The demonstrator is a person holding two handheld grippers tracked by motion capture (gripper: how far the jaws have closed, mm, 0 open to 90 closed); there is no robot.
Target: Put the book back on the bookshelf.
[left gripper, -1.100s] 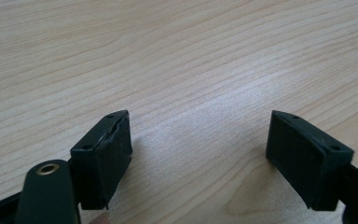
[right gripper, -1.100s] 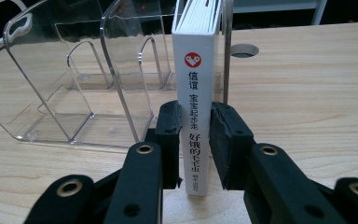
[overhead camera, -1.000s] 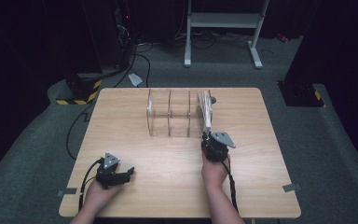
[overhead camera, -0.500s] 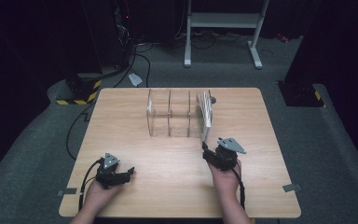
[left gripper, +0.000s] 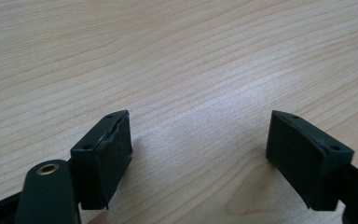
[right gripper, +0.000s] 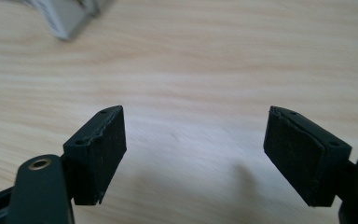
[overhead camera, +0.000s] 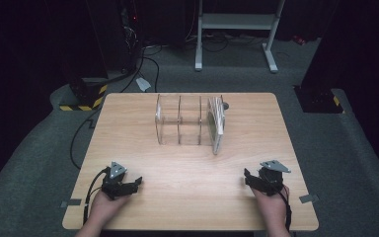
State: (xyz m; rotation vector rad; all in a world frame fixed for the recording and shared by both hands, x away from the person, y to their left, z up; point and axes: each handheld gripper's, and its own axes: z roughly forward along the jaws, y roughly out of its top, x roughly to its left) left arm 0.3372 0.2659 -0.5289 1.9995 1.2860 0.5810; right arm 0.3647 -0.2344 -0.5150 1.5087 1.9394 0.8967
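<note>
At far centre of table [overhead camera: 128,148]: clear acrylic rack [overhead camera: 180,121], discs/plates [overhead camera: 217,118] upright in its right slot.
L gripper [overhead camera: 133,182]: near left, jaws wide, empty.
R gripper [overhead camera: 249,178]: near right, jaws just been opening, nothing betw. them.
Handling (est.): plates thin, stiff, light, prob. slippery & scratch-prone.
Grip pt: top edge, pinch across the faces.

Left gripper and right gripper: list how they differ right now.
The left gripper sits near the table's near-left corner, the right gripper near its near-right corner. The left gripper's jaws aim rightward, the right gripper's leftward. The right gripper's own view catches a corner of the clear rack; the left gripper's shows bare wood. Both are open and hold nothing.
</note>
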